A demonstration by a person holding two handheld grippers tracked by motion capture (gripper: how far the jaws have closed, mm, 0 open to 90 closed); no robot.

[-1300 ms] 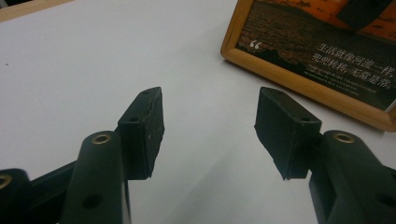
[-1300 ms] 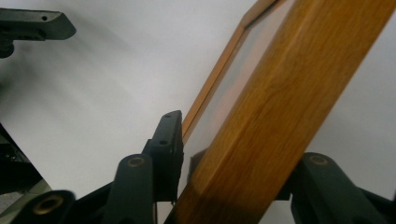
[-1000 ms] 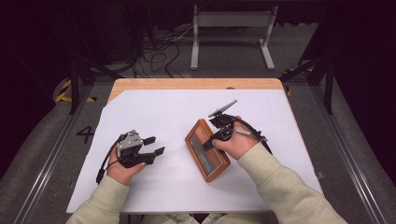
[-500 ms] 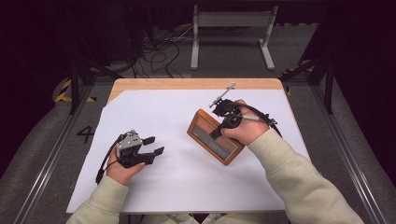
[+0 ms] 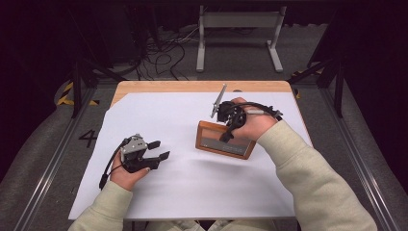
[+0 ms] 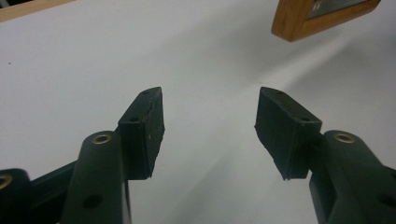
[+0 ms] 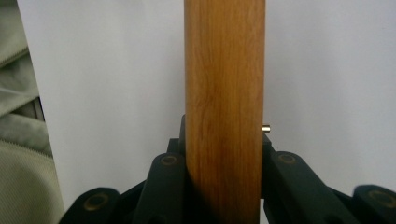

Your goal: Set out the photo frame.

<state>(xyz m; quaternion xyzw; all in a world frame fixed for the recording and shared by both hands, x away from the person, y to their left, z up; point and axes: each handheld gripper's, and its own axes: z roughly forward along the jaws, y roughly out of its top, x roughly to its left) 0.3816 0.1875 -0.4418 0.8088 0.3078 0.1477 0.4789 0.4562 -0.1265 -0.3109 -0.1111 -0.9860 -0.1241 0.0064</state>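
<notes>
Nearest me, my left hand [image 5: 126, 169] rests on the white paper sheet [image 5: 192, 187] that covers the light wooden table [image 5: 192, 86], holding my left gripper [image 5: 158, 150] with its two black jaws spread wide apart and nothing between them; in the left gripper view the bare sheet shows through the gap, and a corner of the frame sits well beyond the tips. Farther out and to the right, my right hand [image 5: 252, 126] grips my right gripper [image 5: 226, 136], which is clenched on the upper edge of the rectangular brown wooden picture frame with a grey panel [image 5: 224, 140]. In the right gripper view the frame's wooden edge stands straight up between the jaws, pressed from both sides, with a small metal pin sticking out at its right. In the high view the frame appears tilted up on the sheet right of centre, well apart from my left gripper. A grey plate rises from the top of the right gripper toward the table's far edge.
</notes>
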